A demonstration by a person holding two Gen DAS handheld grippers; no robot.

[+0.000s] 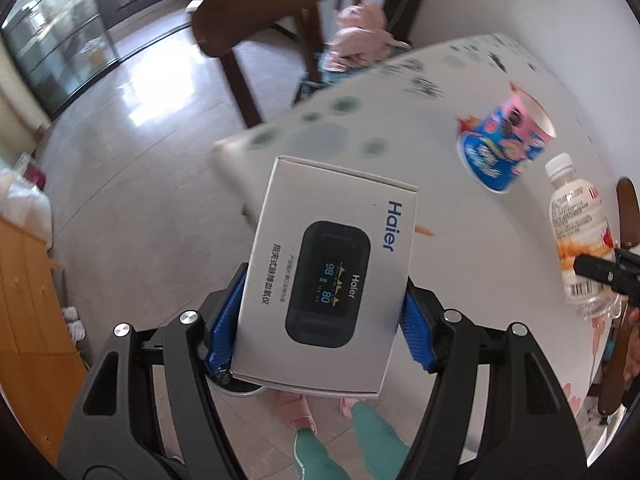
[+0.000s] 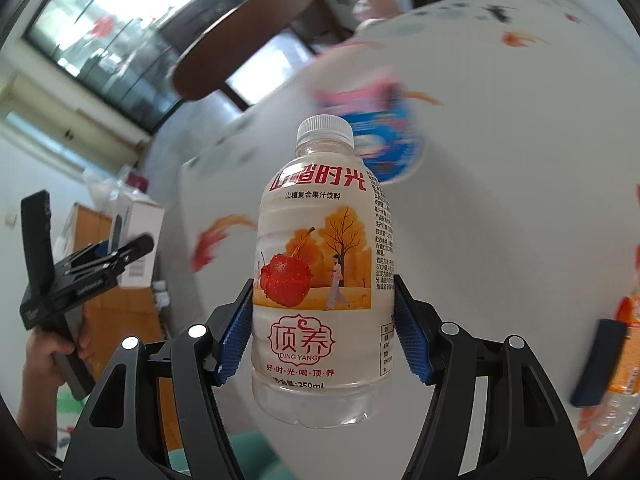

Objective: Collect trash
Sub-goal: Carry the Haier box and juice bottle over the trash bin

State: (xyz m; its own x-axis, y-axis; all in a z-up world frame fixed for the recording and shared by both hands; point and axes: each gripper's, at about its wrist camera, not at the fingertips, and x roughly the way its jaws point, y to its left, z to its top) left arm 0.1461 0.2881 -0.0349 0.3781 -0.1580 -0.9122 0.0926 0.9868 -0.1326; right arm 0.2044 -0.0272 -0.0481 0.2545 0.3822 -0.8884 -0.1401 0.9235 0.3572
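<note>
My left gripper (image 1: 322, 320) is shut on a white Haier oximeter box (image 1: 328, 272) and holds it in the air over the floor, off the table's corner. My right gripper (image 2: 323, 320) is shut on an empty clear drink bottle (image 2: 322, 264) with a white cap and a red fruit label, held upright above the table. The bottle (image 1: 580, 232) and the right gripper's fingers (image 1: 600, 270) also show at the right of the left wrist view. The box (image 2: 136, 236) and the left gripper (image 2: 108, 256) show at the left of the right wrist view.
A pink and blue paper cup (image 1: 504, 140) lies on its side on the white patterned tablecloth (image 1: 460, 240). An orange-labelled bottle (image 2: 624, 356) stands at the right edge. Brown chairs (image 1: 256, 12), a wooden cabinet (image 1: 28, 300) and my feet (image 1: 296, 412) are around.
</note>
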